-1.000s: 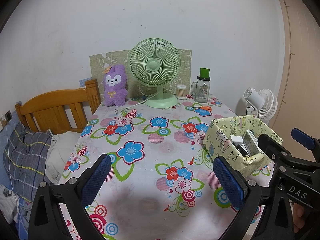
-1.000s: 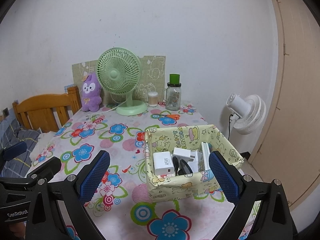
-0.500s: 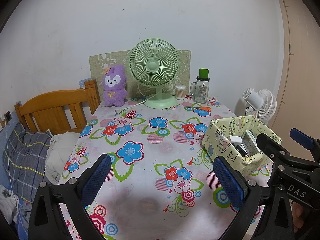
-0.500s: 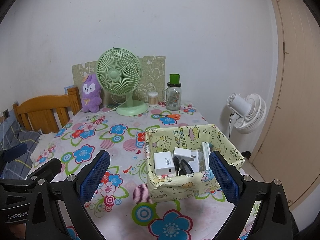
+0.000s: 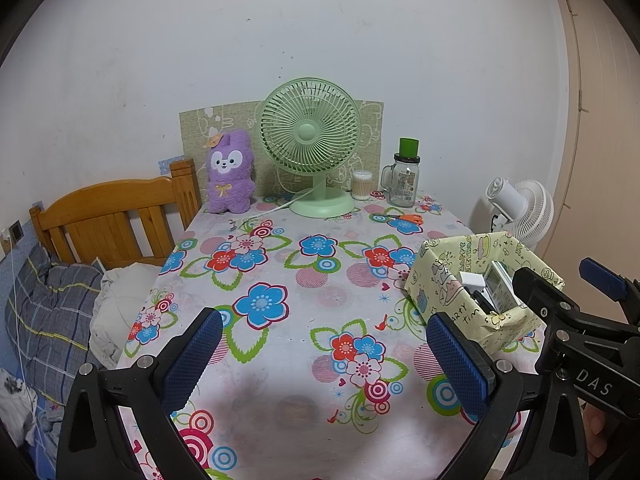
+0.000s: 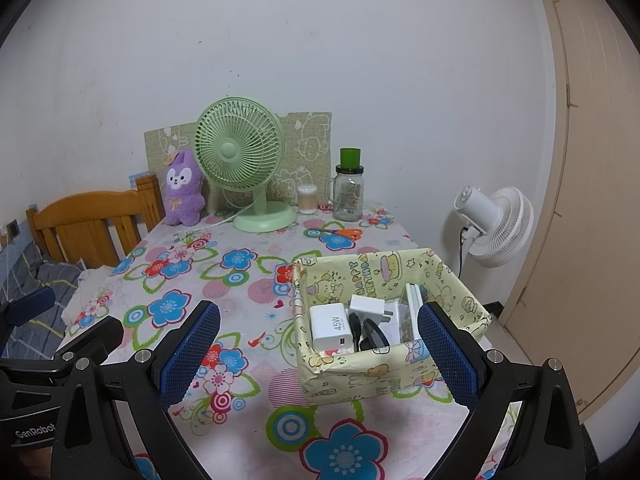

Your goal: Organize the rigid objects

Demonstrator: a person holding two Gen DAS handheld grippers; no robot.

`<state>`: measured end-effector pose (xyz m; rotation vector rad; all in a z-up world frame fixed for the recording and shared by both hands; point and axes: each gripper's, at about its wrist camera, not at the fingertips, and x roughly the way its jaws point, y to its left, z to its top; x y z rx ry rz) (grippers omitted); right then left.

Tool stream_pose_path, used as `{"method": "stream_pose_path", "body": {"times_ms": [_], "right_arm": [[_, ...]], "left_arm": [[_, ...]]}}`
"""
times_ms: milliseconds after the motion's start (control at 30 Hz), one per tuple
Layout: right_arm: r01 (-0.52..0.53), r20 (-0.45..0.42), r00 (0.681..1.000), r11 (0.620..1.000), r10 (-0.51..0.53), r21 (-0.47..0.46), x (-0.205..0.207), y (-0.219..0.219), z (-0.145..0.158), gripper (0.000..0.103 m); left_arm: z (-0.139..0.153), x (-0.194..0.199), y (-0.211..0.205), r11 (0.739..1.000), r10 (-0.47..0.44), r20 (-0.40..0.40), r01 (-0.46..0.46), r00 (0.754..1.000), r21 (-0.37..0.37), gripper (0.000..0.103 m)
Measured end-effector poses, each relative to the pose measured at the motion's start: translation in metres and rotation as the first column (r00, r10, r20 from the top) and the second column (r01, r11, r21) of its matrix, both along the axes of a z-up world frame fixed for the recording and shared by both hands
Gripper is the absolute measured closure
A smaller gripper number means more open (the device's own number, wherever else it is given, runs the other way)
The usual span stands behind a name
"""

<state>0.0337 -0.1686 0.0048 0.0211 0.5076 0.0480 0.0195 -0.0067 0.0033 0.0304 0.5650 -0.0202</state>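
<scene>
— Nearest the lenses? 
— Left black two-finger gripper with blue ribbed pads (image 5: 324, 354), jaws spread wide, nothing between them, hovering over the flower-print tablecloth (image 5: 280, 280). Right black gripper with the same blue pads (image 6: 318, 354), likewise spread wide and empty, poised just in front of the box.

— And the box? 
— Pale yellow paper-wrapped open box with cartoon birthday print (image 6: 360, 372), standing on the right side of the table near the front edge. Inside: white square charger marked 45W (image 6: 330, 326) at the left, white plug adapter (image 6: 368, 307) just beside it, black glossy looped items (image 6: 372, 334) in front, and a flat white-framed piece standing on edge (image 6: 412, 308) at the right wall. Exact nature of that last piece hard to tell.

— Farther back? 
— Orange-handled scissors (image 6: 344, 234) lying flat beyond the box. Behind them, clear glass mug-jar with green lid (image 6: 348, 192), small round tub of cotton swabs (image 6: 307, 199), mint-green desk fan (image 6: 240, 156) on its round base, purple plush rabbit (image 6: 182, 188) against the wall. Off the table: wooden headboard (image 5: 108, 220) at the left, white floor fan (image 6: 496, 224) at the right.
</scene>
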Motion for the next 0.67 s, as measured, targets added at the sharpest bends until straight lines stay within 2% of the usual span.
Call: {"method": "stream_pose_path", "body": {"times_ms": [667], "right_arm": [[0.000, 0.003, 1.000, 1.000, 0.000, 0.000, -0.0002, 0.0013, 0.0015, 0.003]], "left_arm": [[0.0017, 0.0011, -0.0010, 1.000, 0.004, -0.001, -0.004, 1.000, -0.003, 0.000]]}}
